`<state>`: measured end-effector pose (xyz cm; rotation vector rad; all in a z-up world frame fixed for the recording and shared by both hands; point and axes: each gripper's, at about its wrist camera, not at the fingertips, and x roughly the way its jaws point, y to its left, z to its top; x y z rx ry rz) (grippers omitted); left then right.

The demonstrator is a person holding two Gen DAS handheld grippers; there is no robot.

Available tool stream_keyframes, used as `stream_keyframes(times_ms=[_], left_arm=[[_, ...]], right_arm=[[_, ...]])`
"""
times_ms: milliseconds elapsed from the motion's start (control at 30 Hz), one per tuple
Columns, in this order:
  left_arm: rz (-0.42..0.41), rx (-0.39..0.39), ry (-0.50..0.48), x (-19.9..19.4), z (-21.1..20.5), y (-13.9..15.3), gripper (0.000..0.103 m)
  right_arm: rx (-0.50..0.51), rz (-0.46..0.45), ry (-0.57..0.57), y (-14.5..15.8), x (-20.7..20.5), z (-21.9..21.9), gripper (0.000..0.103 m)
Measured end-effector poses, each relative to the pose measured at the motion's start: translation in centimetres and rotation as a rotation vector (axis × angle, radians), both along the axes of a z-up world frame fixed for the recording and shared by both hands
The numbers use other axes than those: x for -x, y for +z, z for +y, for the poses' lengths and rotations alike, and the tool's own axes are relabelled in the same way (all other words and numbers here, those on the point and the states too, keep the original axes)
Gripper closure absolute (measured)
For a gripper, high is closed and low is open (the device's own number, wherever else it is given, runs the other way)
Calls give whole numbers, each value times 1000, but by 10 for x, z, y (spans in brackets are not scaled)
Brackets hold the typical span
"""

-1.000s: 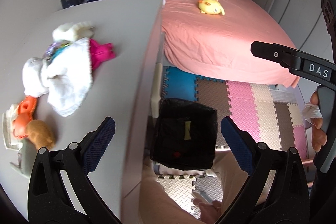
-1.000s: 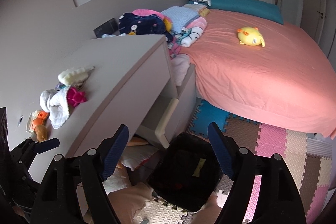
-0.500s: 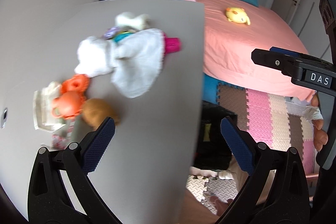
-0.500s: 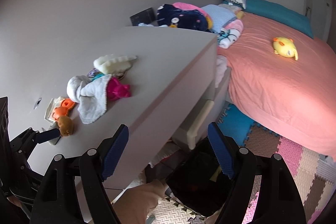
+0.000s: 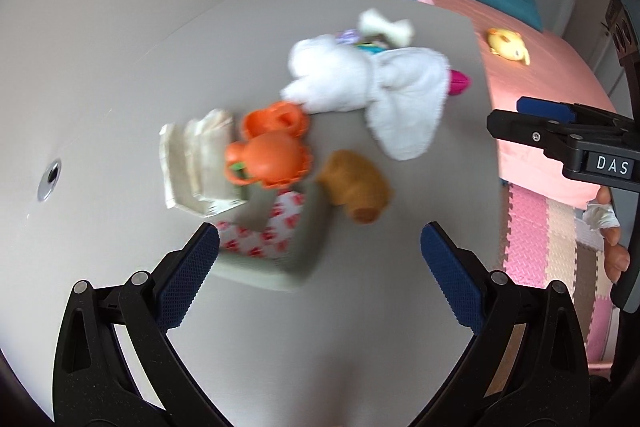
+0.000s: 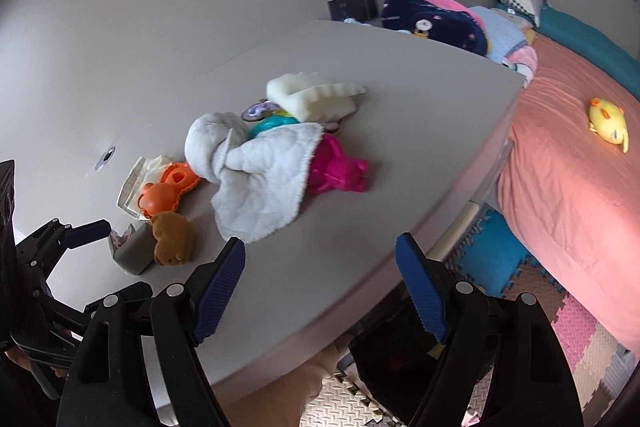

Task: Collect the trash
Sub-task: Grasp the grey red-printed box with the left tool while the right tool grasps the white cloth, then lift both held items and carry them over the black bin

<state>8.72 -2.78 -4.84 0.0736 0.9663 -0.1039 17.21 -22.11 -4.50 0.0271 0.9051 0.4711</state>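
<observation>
On the grey desk [image 5: 120,75] lies a crumpled clear wrapper [image 5: 196,167] beside an orange toy [image 5: 272,151]. A red-and-white printed wrapper [image 5: 268,231] sits in a small grey box [image 5: 280,267], just ahead of my left gripper [image 5: 316,251], which is open and holds nothing. My right gripper [image 6: 320,255] hovers open over the desk's near edge, short of a white cloth [image 6: 264,179]. Below the desk edge, a black bin [image 6: 392,359] stands on the floor, partly hidden by the right fingers.
A brown bear toy [image 5: 356,187], a pink toy [image 6: 340,167] and a white foam piece [image 6: 312,95] share the desk. To the right is a bed with a pink sheet [image 6: 580,187] and a yellow plush [image 6: 608,123]. Foam mats [image 6: 572,327] cover the floor.
Both views have swung left, from the floor bin and the bed onto the desktop. The pile of wrappers and toys is now close ahead of the left gripper. Both jaws stay as wide.
</observation>
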Motion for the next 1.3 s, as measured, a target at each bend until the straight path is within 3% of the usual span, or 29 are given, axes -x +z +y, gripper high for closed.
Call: stream_keyframes(times_ms=[300, 500, 700, 900, 1033, 1067, 1167, 1233, 1300], left_arm=[[21, 7, 60, -3, 37, -12, 6], [54, 104, 69, -11, 54, -23, 6], [54, 86, 43, -15, 49, -31, 6], [33, 55, 29, -20, 40, -32, 8], [5, 21, -1, -21, 34, -30, 35], [0, 20, -8, -21, 33, -29, 42], [-7, 30, -6, -17, 35, -28, 45], [-10, 40, -5, -16, 37, -25, 63], [-11, 55, -3, -14, 40, -21, 63]], right_arm=[[-27, 37, 54, -19, -23, 30, 25], [-42, 38, 71, -24, -34, 42, 25], [-45, 33, 113, -23, -37, 55, 40], [-45, 37, 135, -25, -38, 62, 68], [-68, 43, 137, -23, -40, 61, 91], [-72, 43, 136, -22, -40, 61, 93], [-72, 27, 135, -18, -37, 61, 95], [-61, 5, 141, -13, -34, 63, 95], [-59, -12, 146, -7, -31, 64, 95]])
